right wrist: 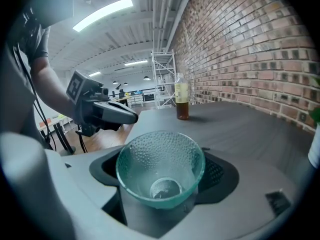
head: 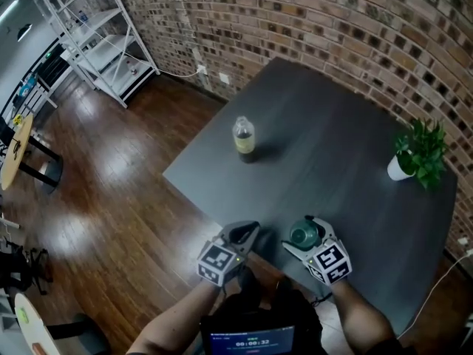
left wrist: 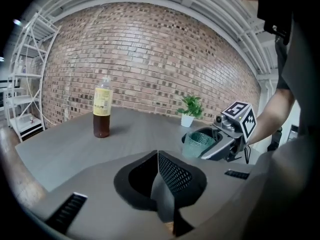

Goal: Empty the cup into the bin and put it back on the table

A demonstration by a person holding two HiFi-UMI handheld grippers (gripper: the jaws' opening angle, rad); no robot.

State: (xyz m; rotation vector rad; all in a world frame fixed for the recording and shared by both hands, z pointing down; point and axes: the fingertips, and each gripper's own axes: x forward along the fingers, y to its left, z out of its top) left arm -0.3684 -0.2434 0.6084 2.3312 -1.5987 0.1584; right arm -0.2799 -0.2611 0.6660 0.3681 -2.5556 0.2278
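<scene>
My right gripper (head: 304, 241) is clenched on the cup (right wrist: 161, 169), one black pad on either side of its lower wall. The cup is see-through teal glass, dimpled all over, wide at the rim and narrowing to a small round base that I can see straight through the mouth. It sits over the near edge of the dark grey table (head: 332, 154); I cannot tell whether its base touches the top.

My left gripper (left wrist: 159, 184) is just beside it, jaws pressed together with nothing between them. A bottle (head: 244, 137) with a yellow label and brown liquid stands upright farther out on the table, well apart from the cup. A small potted plant (head: 417, 154) in a white pot stands by the brick wall (head: 355, 28). A white shelf rack (head: 96, 28) stands on the wooden floor (head: 118, 191) beyond the table.

The cup stands about upright, mouth up, its long axis roughly vertical, with the rim leaning slightly towards my right gripper's camera.
</scene>
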